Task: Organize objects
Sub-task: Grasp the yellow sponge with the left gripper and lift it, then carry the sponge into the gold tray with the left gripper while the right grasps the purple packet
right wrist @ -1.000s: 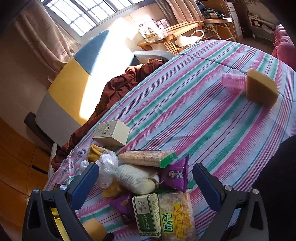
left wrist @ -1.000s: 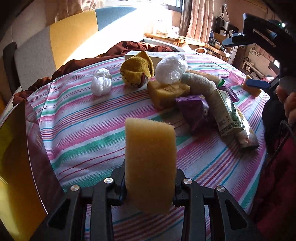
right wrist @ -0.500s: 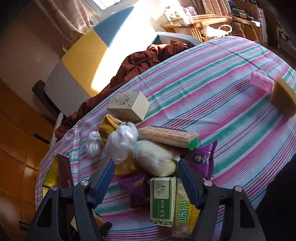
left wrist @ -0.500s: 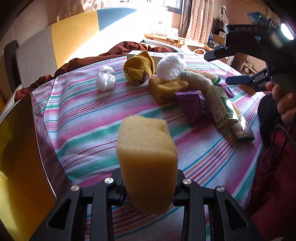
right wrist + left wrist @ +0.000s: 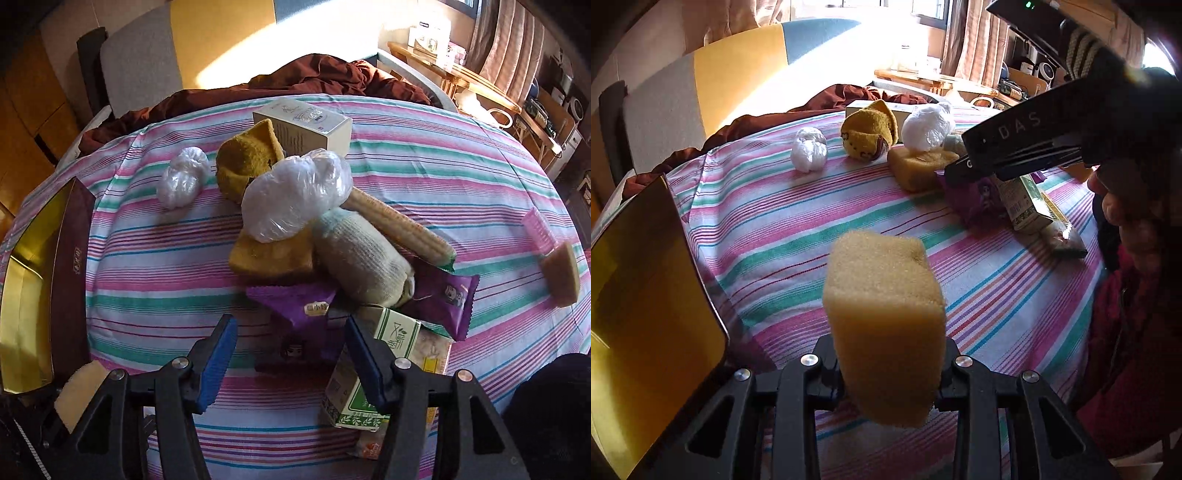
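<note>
Left gripper (image 5: 886,373) jaws clamp yellow sponge (image 5: 884,325) (held above striped worktop (image 5: 775,240)); right gripper (image 5: 290,354) jaws open over purple snack packet (image 5: 299,306).

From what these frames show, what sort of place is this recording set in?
Most likely a lived-in home room, a living or dining area. A round table with a striped cloth holds household clutter, a padded chair stands behind it, and curtains hang by a sunlit window.

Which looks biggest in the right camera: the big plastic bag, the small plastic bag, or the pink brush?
1. Big plastic bag
2. Small plastic bag
3. Pink brush

The brush lies at the far, bent edge of the fisheye picture, so its real size is unsure.
</note>
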Available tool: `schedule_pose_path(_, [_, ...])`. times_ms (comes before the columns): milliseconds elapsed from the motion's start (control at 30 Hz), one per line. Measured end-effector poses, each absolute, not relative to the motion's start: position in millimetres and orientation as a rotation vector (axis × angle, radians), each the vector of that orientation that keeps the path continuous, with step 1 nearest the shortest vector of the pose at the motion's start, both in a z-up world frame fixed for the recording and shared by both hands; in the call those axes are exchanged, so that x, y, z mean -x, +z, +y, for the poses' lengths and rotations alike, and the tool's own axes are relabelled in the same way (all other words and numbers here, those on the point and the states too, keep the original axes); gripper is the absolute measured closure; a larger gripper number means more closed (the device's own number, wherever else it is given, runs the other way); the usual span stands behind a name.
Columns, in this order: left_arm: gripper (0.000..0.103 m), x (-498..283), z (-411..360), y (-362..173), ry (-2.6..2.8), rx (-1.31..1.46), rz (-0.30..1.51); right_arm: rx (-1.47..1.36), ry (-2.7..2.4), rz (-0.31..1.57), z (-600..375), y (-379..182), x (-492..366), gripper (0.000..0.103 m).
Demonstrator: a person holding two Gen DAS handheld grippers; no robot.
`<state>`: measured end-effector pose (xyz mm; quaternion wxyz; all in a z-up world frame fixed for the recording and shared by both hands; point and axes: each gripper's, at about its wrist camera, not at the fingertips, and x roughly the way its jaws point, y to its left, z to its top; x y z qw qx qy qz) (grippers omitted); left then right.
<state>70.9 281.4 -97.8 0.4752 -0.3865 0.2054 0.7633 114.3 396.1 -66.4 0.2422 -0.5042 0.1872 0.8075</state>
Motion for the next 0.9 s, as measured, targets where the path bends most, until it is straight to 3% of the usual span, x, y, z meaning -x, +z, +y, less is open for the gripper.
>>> schedule_pose_path(167, [0.069, -70.7, 279.6, -97.9, 1.864, 0.942, 0.493, 1.459, 2.163, 0.477, 396.5, -79.4, -107.4, 0.045])
schedule_pose_path(200, [0.069, -70.5, 279.1, -97.8, 1.864, 0.942, 0.49, 1.476, 2.159, 0.478, 396.5, -82.7, -105.4, 0.049])
schedule_pose_path(267, [0.069, -69.7, 278.0, -97.5, 1.863, 0.944, 0.482, 1.492, 2.158, 0.481, 396.5, -87.2, -102.2, 0.068])
schedule_pose_path(467, [0.07, -72.5, 273.6, -91.5, 1.841, 0.95, 0.457, 1.501, 2.285, 0.532, 390.3, -83.3, -99.6, 0.068])
schedule_pose_path(667, [0.07, -86.7, 256.1, -64.5, 1.822, 0.867, 0.421, 1.579, 2.365, 0.467, 371.6, -83.7, -93.1, 0.068])
schedule_pose_path(900, [0.07, -53.8, 202.3, -22.5, 1.975, 0.878, 0.256, 1.579, 2.364, 0.447, 368.9, -83.4, -96.4, 0.068])
